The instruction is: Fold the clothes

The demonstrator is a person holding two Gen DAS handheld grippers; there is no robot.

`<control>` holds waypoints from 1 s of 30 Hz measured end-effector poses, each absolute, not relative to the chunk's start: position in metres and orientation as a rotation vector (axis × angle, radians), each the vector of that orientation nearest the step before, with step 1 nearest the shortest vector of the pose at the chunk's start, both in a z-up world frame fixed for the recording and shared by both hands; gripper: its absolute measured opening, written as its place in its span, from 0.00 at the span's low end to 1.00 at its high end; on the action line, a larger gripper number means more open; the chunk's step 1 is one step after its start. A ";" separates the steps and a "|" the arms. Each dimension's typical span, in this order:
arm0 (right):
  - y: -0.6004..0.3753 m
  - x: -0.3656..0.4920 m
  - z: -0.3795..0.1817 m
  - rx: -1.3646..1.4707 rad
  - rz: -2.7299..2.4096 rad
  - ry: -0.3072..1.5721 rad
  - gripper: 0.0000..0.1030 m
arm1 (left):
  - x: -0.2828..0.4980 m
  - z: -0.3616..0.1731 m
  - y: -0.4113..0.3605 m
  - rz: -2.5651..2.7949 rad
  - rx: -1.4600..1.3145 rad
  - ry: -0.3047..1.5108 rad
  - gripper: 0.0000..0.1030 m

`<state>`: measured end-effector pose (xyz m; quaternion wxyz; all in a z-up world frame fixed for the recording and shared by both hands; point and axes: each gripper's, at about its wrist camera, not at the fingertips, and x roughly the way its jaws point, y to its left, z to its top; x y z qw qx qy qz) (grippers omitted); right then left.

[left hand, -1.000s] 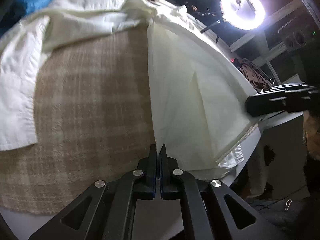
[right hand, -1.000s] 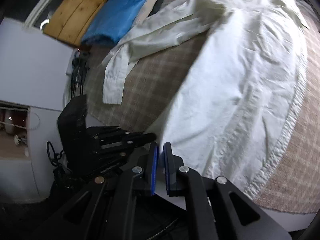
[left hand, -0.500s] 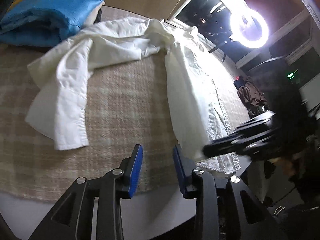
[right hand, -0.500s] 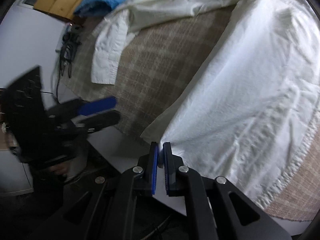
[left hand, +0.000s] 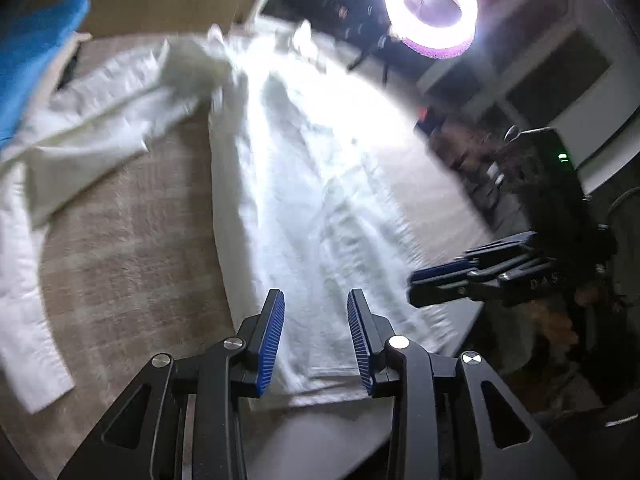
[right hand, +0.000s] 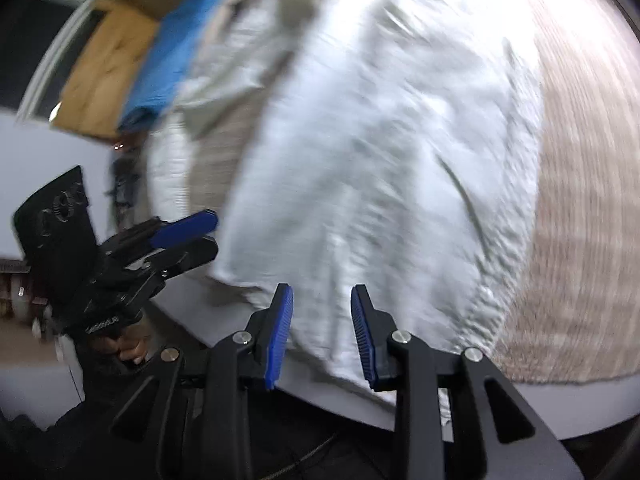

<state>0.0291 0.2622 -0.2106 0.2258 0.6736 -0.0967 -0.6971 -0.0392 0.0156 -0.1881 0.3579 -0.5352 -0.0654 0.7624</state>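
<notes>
Right now both black two-finger grippers with blue ribbed pads hang over the near hem of a long white cotton shirt (left hand: 304,184), and neither one has hold of it. The left gripper (left hand: 316,336) has its jaws parted a modest way, with the cloth of the hem lying loose below the gap and nothing pinched. The right gripper (right hand: 322,332) is opening its jaws at this moment; the shirt's lower edge shows under the gap, but the pads do not press on it.

That shirt is spread flat on a beige checked woven cloth (left hand: 132,264) that covers the white table (right hand: 520,408), its hem at the near edge and a little over it. One sleeve (left hand: 24,280) trails out to the left in the left wrist view, cuff nearest. Further back, beyond the sleeve, sits a folded bright blue garment (right hand: 176,52) beside a light wooden board (right hand: 104,68). Past the far end of the table glows a ring lamp (left hand: 432,4). Both pictures are blurred, so finer detail is lost.
</notes>
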 end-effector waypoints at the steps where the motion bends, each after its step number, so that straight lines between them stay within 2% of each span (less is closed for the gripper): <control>1: 0.264 0.031 -0.220 1.890 -1.922 -0.240 0.29 | -0.043 -0.198 0.021 1.976 -1.426 -0.129 0.30; 3: 0.274 0.038 -0.228 1.939 -1.910 -0.195 0.29 | -0.051 -0.212 0.016 2.008 -1.511 -0.108 0.25; 5: 0.294 0.035 -0.213 1.909 -1.920 -0.249 0.29 | -0.054 -0.212 0.007 2.028 -1.548 -0.120 0.26; 8: 0.340 0.009 -0.167 1.826 -2.002 -0.339 0.29 | -0.055 -0.186 -0.001 2.087 -1.533 -0.088 0.26; 10: 0.370 -0.017 -0.128 1.753 -2.088 -0.298 0.30 | -0.055 -0.158 -0.001 2.127 -1.502 -0.057 0.26; 11: 0.381 -0.032 -0.109 1.721 -2.131 -0.249 0.31 | -0.055 -0.145 0.004 2.145 -1.478 -0.028 0.30; 13: 0.398 -0.066 -0.073 1.661 -2.216 -0.145 0.45 | -0.053 -0.118 0.023 2.176 -1.424 0.040 0.40; 14: 0.406 -0.087 -0.058 1.630 -2.238 -0.107 0.49 | -0.052 -0.108 0.036 2.188 -1.402 0.067 0.44; 16: 0.419 -0.130 -0.039 1.569 -2.259 -0.067 0.55 | -0.049 -0.095 0.075 2.173 -1.378 0.108 0.45; 21: 0.421 -0.233 -0.053 1.542 -2.215 -0.031 0.55 | -0.029 -0.125 0.184 2.103 -1.432 0.236 0.45; 24: 0.413 -0.285 -0.098 1.619 -2.167 0.010 0.55 | -0.012 -0.156 0.226 2.075 -1.512 0.257 0.45; 26: 0.411 -0.317 -0.130 1.689 -2.105 -0.026 0.55 | -0.003 -0.173 0.241 2.076 -1.582 0.279 0.45; 28: 0.406 -0.334 -0.157 1.723 -2.063 -0.055 0.55 | 0.007 -0.175 0.238 2.071 -1.639 0.245 0.43; 30: 0.398 -0.345 -0.175 1.734 -2.025 -0.059 0.55 | 0.019 -0.158 0.215 2.073 -1.677 0.096 0.43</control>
